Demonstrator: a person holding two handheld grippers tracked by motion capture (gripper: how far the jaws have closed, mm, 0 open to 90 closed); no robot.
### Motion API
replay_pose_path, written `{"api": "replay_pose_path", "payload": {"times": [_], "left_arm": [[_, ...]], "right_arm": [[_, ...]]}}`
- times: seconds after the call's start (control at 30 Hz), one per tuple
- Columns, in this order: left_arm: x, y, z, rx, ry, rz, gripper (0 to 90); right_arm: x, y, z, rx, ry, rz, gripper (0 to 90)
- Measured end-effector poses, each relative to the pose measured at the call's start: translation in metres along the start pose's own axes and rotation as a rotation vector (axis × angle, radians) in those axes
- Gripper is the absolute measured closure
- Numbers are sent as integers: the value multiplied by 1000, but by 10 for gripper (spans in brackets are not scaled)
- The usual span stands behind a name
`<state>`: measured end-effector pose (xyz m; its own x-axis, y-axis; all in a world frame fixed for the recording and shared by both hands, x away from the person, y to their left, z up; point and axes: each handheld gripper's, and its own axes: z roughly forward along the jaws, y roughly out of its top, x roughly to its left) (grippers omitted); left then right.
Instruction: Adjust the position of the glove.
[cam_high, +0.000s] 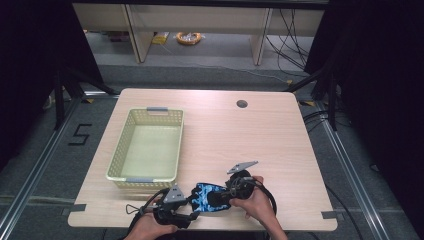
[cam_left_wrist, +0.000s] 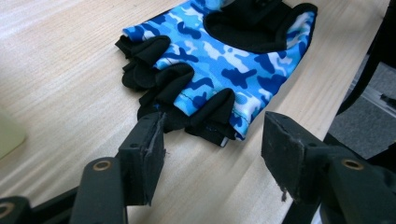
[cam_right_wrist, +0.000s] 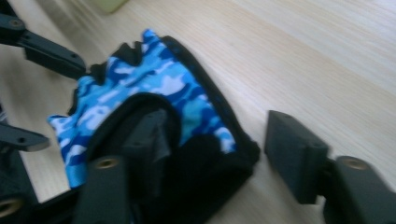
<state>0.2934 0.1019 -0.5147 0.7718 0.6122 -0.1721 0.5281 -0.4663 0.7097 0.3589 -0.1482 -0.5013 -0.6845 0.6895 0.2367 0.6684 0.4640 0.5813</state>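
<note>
A fingerless glove (cam_high: 206, 196) in blue camouflage with black trim lies flat near the table's front edge. In the left gripper view the glove (cam_left_wrist: 224, 60) has its short black finger stubs pointing toward my left gripper (cam_left_wrist: 215, 154), which is open just short of them, one jaw touching the nearest stub. My right gripper (cam_right_wrist: 219, 154) is open at the glove's (cam_right_wrist: 140, 88) black wrist end: one jaw sits in the cuff opening, the other rests outside on bare wood. From above, the left gripper (cam_high: 194, 212) and right gripper (cam_high: 223, 197) flank the glove.
A pale yellow mesh basket (cam_high: 116, 155) stands on the left half of the wooden table (cam_high: 240, 140). A cable hole (cam_high: 242, 104) sits near the far edge. The table's front edge runs right beside the glove. Shelving legs and cables lie on the floor beyond.
</note>
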Motion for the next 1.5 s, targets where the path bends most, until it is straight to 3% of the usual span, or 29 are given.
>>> {"api": "replay_pose_path", "payload": {"times": [0.07,0.23,0.27,0.33,0.37,0.47,0.5,0.53,0.57,0.63,0.73,0.77,0.8,0.97,1.0,1.07,1.1,1.2,1.23,1.3,1.37,1.43,1.5], "left_arm": [[-1,0,1,1,29,47,426],[-6,0,2,9,46,109,532],[-5,0,2,11,50,134,547],[-5,2,3,8,51,145,590],[-6,2,5,0,53,120,627],[-4,4,4,13,60,162,706],[-5,3,6,-5,60,119,723],[-4,3,5,-12,59,111,736],[-4,3,6,-14,55,98,750],[-4,3,5,-15,64,121,767],[-8,3,6,-31,73,102,795],[-6,3,5,-12,78,124,808],[-6,3,5,-18,85,129,815],[-6,5,4,-18,91,122,832],[-9,4,5,-43,73,96,839],[-8,7,1,-29,84,141,863],[-9,8,1,-44,83,127,864],[-7,9,-1,-40,81,149,864],[-9,8,1,-42,77,120,864],[-8,8,0,-42,71,132,861],[-7,9,2,-21,56,162,814],[-8,6,6,-9,61,142,690],[-8,5,8,7,59,170,668]], "right_arm": [[3,1,-1,9,14,-22,451],[1,-2,-3,7,43,-18,541],[0,-3,-3,8,41,4,553],[-1,-5,-4,-7,54,-7,583],[-2,-6,-3,-23,64,12,606],[-5,-7,-5,-17,69,24,639],[-5,-8,-5,-18,72,31,646],[-5,-8,-5,-21,79,40,651],[-5,-9,-6,-20,76,34,660],[-5,-9,-6,-24,73,28,672],[-3,-9,-8,-42,58,6,774],[-1,-9,-7,-60,53,-2,781],[0,-8,-8,-40,36,-24,784],[2,-9,-8,-62,31,-32,803],[3,-9,-8,-60,29,-30,808],[3,-8,-10,-59,25,-49,816],[4,-8,-11,-61,25,-45,817],[5,-7,-13,-70,25,-49,818],[5,-8,-12,-78,22,-41,818],[4,-8,-11,-96,26,-44,818],[3,-8,-14,-76,28,-42,818],[2,-10,-11,-92,26,-40,817],[1,-11,-11,-76,24,-46,815]]}}
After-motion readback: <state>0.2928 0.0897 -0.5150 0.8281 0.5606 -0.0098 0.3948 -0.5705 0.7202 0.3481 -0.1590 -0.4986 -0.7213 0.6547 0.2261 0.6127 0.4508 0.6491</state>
